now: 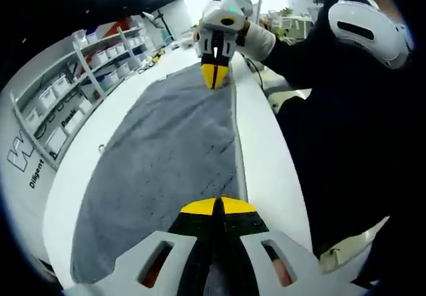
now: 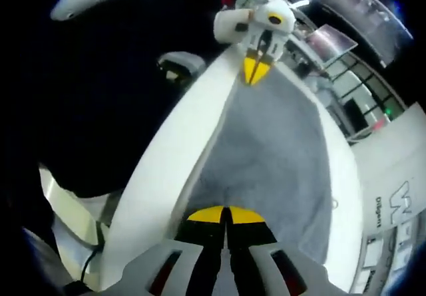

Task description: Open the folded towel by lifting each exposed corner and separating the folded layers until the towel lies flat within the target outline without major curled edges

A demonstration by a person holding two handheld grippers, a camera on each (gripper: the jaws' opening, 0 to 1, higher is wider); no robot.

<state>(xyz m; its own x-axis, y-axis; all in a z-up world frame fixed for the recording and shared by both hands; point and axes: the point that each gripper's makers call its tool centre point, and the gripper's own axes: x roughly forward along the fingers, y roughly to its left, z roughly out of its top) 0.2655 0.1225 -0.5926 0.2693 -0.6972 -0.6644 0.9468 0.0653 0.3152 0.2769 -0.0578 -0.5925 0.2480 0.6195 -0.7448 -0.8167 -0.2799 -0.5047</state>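
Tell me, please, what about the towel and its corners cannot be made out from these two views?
- Left gripper view: the left gripper covers the towel corner it pinches.
- Right gripper view: the right gripper likewise covers its corner.
- Both views: the towel hides any target outline on the table.
- Left gripper view: the shelf bins are too small to tell contents.

You've got a white table [image 1: 266, 169] w/ a grey towel [image 1: 166, 169] spread lengthwise directly on it; bare tabletop runs along both long sides of the towel.
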